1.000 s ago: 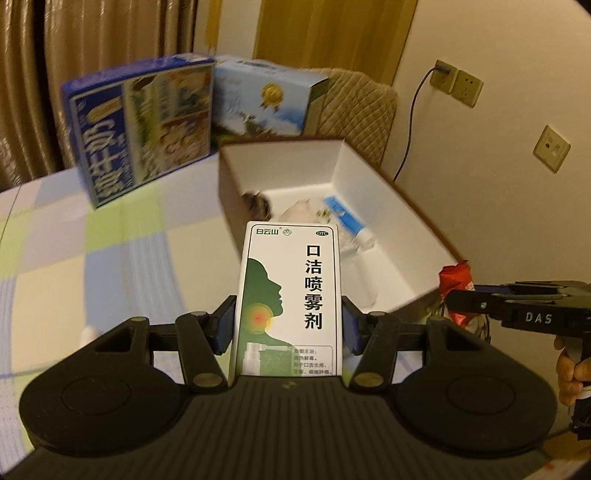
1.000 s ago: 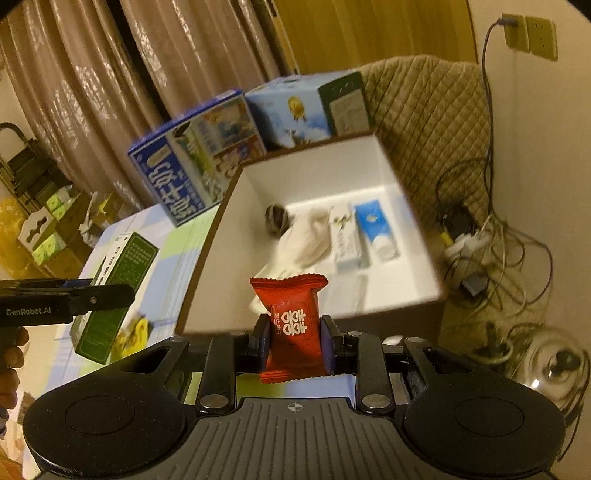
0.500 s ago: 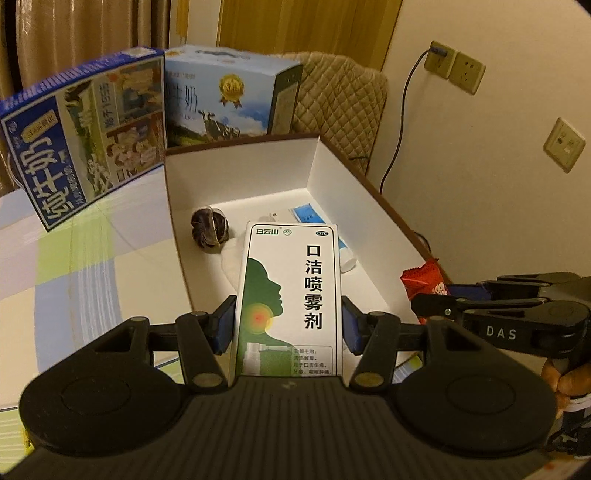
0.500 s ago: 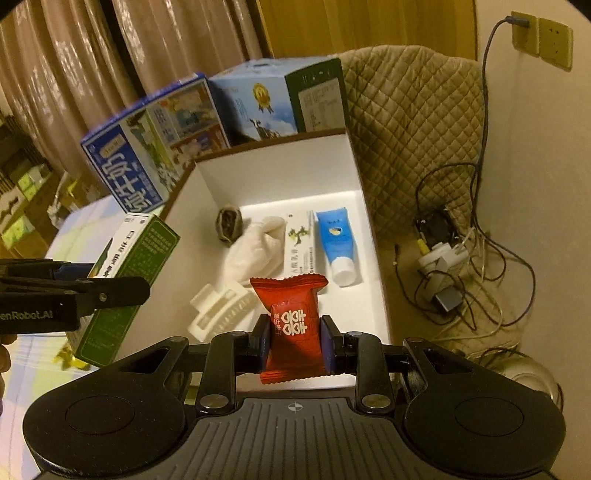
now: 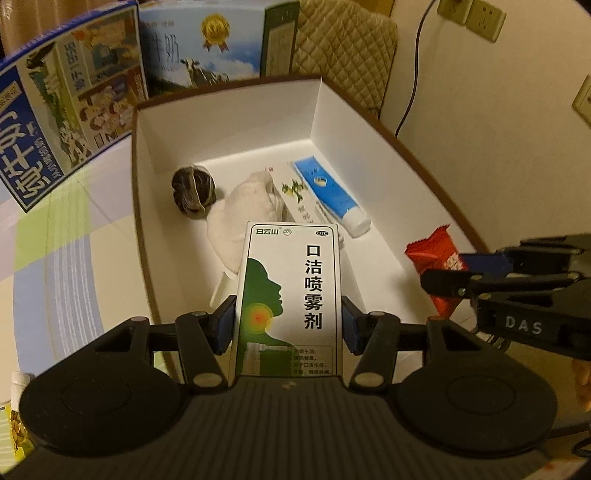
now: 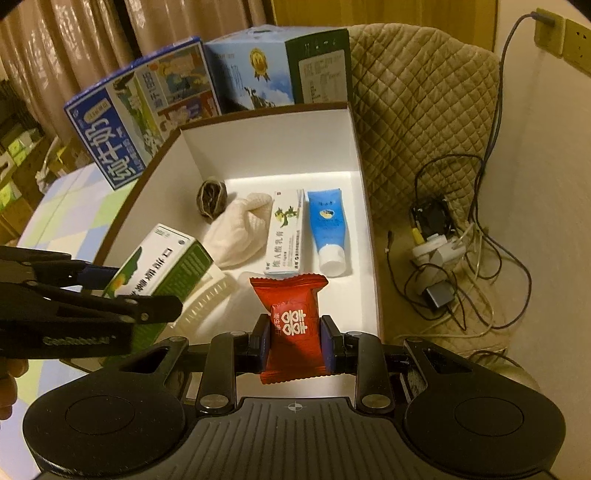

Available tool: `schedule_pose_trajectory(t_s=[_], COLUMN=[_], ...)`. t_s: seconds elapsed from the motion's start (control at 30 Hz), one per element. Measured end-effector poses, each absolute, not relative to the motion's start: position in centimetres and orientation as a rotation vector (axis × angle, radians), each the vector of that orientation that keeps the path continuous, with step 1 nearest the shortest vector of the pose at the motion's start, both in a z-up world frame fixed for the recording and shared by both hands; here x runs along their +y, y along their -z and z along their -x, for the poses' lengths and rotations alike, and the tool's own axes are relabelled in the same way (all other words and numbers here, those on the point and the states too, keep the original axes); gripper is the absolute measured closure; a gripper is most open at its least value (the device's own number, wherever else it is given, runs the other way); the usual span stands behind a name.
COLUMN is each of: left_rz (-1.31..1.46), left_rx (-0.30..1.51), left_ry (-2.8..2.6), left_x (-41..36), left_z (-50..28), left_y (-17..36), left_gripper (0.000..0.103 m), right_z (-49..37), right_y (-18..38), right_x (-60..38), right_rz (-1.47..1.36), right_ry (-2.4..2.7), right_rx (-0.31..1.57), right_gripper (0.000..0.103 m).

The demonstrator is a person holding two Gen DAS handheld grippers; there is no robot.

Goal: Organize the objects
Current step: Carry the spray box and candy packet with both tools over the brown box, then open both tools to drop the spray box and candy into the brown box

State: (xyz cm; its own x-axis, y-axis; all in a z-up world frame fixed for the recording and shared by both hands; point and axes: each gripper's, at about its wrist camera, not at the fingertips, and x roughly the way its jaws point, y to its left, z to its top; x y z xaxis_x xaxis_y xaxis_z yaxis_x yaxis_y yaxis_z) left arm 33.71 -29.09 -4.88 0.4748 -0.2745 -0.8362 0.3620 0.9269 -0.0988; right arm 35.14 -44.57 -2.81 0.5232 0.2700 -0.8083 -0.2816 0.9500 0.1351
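My left gripper [image 5: 288,321] is shut on a white and green spray box [image 5: 290,295], held over the near end of the open white storage box [image 5: 236,122]. My right gripper [image 6: 291,338] is shut on a red candy packet [image 6: 290,321], also above the box's near end. The right wrist view shows the left gripper [image 6: 110,291] with the spray box [image 6: 159,262] at left. In the left wrist view the right gripper [image 5: 472,277] and red packet [image 5: 436,258] hang over the right wall. Inside lie a blue tube [image 6: 327,225], an ointment carton [image 6: 284,232], a white cloth [image 6: 240,232], a dark round bundle [image 6: 210,197] and a white hair claw [image 6: 210,299].
Two milk cartons [image 6: 140,110] [image 6: 273,70] stand behind the storage box on the checked tablecloth [image 5: 55,236]. A quilted chair [image 6: 417,110] stands at the back right. Cables and chargers [image 6: 439,251] lie by the wall at right, under wall sockets [image 6: 561,29].
Both grippers have moved forward and now hang over the storage box's interior. Each still holds its item.
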Motion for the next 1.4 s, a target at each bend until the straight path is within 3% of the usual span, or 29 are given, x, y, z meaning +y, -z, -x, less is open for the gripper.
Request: schedule_pose_trajectory(t_s=[0.43, 1.4], left_rz=[-0.171, -0.133], left_rx=[1.05, 1.023], left_ry=[0.384, 0.365], left_x=[-30.7, -29.4], left_z=[-34.3, -34.4], left_y=[7.1, 6.0], left_gripper=[0.052, 0.036], right_z=[-36.0, -36.6], right_y=[3.5, 4.1], right_x=[-44.5, -44.2], right_rz=[0.062, 0.09], right_ry=[-0.337, -0.326], right_rx=[0.994, 1.001], right_gripper=[0.078, 0.078])
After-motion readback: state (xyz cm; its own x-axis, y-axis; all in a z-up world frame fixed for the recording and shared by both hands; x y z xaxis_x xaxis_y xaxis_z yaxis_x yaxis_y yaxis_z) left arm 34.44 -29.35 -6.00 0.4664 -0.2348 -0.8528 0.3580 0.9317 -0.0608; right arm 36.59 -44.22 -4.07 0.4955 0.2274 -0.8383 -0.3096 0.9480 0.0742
